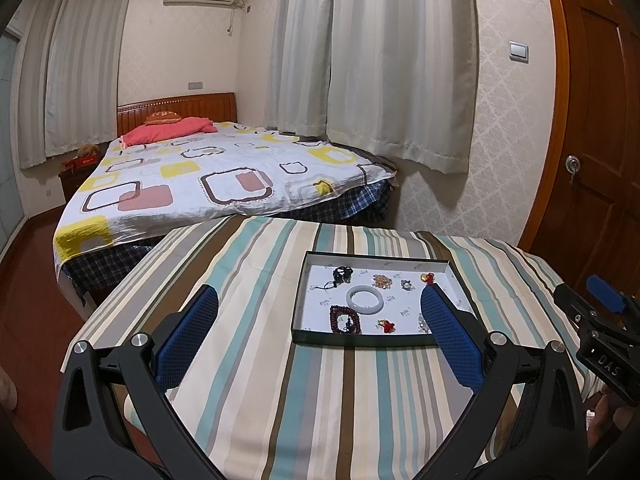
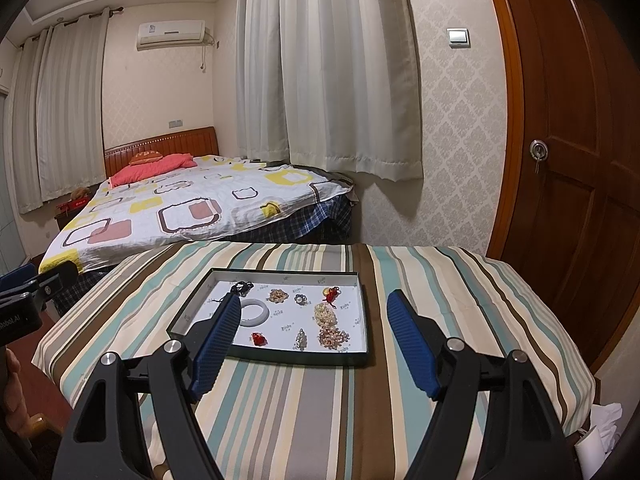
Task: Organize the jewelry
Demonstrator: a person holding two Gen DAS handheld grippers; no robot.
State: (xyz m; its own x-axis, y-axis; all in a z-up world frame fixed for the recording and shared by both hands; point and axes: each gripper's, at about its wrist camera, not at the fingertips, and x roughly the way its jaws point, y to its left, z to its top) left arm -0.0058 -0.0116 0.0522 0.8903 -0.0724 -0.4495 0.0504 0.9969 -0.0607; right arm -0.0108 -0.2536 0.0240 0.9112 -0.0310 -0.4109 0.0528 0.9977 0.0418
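Bed (image 1: 224,176), pale curtains (image 1: 372,60), wooden door (image 1: 600,120)

black tool (image 1: 320,312), blue ribbed pads (image 1: 452,340), silver screws

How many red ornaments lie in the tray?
2. One red ornament lies near the front edge of the tray, and another red ornament sits toward the back right. The fingers may hide more.

In the tray (image 2: 362,312) we count one white bangle (image 2: 256,312), two red charms (image 2: 259,339), two pearl clusters (image 2: 333,336), one dark bead bracelet (image 1: 345,319) and one black cord piece (image 2: 241,287).
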